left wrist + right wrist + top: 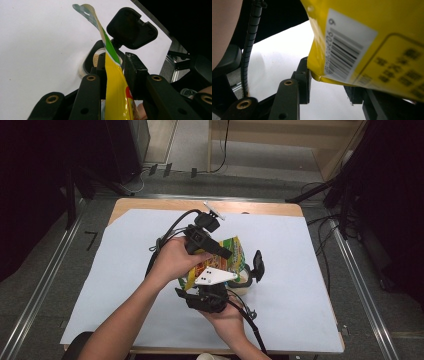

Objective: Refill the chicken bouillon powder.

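Over middle of table (310,270), on pale sheet — yellow snack bag (231,256) held up in air by both tools. Left gripper (113,67) squeezed tight on bag near top, thin edge pinched between jaws. Right gripper (329,87) sits at bag's bottom corner, jaws apart — cannot tell if it pinches. Small jar (96,58) with black flip lid (132,27) open waits below, crumbs inside. Pouring looks started, bag not empty yet. Bag's long side runs up, away from person, top end farthest.
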Tool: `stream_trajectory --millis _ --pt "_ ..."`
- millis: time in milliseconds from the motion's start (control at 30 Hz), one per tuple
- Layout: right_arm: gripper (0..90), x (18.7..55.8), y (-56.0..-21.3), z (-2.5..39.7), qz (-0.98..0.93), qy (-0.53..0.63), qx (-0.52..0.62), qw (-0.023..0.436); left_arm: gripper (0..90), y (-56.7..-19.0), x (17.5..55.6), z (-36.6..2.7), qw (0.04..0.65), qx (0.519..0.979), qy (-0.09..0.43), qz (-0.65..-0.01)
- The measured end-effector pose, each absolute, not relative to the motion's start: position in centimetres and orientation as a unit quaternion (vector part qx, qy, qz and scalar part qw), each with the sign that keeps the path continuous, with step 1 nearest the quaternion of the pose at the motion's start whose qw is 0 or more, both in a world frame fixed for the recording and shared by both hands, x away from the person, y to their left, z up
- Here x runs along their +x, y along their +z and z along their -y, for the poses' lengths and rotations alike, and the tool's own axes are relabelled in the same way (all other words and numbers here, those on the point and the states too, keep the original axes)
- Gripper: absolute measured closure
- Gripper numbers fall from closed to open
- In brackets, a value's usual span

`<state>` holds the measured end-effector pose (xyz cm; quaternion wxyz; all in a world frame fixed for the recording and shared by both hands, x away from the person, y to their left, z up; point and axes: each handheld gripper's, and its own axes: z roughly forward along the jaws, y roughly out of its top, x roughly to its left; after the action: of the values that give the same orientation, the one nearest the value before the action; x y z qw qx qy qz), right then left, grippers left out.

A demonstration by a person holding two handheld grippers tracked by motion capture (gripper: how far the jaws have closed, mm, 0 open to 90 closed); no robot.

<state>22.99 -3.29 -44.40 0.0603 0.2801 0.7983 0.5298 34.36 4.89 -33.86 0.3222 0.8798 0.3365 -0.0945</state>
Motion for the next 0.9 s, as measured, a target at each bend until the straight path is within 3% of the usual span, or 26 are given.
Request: stream_trajectory --millis 900 --pt "57.4 22.7 -46.1 3.6 -0.807 0.525 0.265 0.051 79.2 -35.2 34.7 -4.5 0.299 0.885 -0.114 -0.337"
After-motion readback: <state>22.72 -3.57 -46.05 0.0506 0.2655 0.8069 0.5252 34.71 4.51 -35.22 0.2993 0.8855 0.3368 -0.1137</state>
